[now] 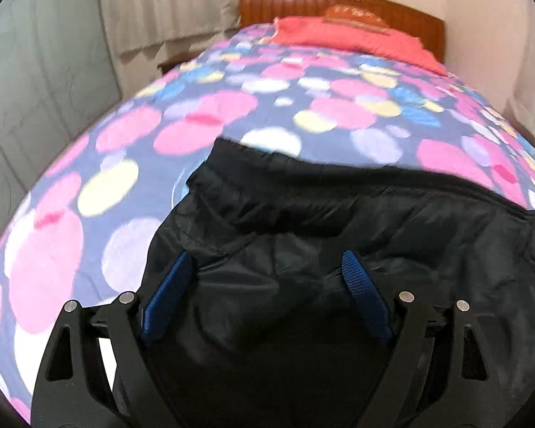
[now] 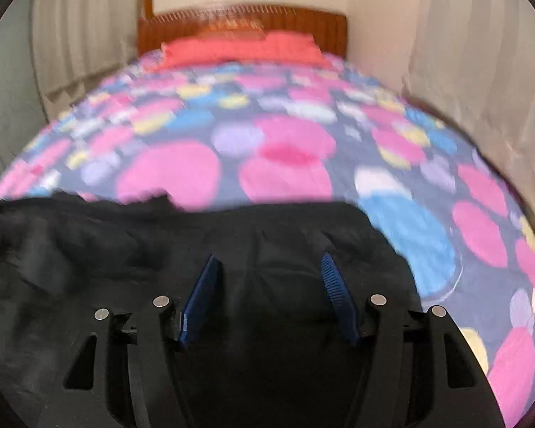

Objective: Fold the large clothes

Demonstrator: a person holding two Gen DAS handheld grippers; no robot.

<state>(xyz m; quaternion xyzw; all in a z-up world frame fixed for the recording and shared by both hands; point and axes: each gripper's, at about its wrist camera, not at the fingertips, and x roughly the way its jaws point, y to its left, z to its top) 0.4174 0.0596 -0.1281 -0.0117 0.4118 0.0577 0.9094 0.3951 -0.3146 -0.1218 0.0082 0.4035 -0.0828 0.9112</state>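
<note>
Setting: bed (image 1: 132, 185) with a quilt of pink, yellow, white and blue discs on a grey-blue ground; we look along it from the foot toward the head in both wrist views.
Garment: black jacket (image 1: 339, 221) of shiny, creased fabric, lying on the quilt at the near end of the bed; in the left view it fills the field from 3 o'clock round to 7 o'clock, in the right view (image 2: 107, 249) from 5 o'clock round to 9 o'clock.
Garment edge: in the left view its far border runs from centre toward 3 o'clock, with a ribbed part near centre; in the right view the border crosses the middle of the picture, blurred.
Left gripper (image 1: 265, 267): we see its blue pads (image 1: 167, 296) standing wide apart above the jacket; no fabric is pinched between them, though whether the tips touch the cloth we cannot tell.
Right gripper (image 2: 269, 271): its pads (image 2: 199, 299) stand apart, less widely than the left pair; black fabric lies under the gap and nothing is clamped.
Pillow (image 1: 356, 39): coral red, at 12 o'clock at the head of the bed, well apart from the jacket.
Headboard (image 1: 303, 3): reddish-brown wood, ribbed, just behind the pillow.
Curtains (image 2: 481, 71): pale, hanging along the side of the bed at 2 o'clock in the right view; more pale drapery (image 1: 167, 7) at 11 o'clock in the left view.
Sharpness: we note that the right view is smeared throughout.
</note>
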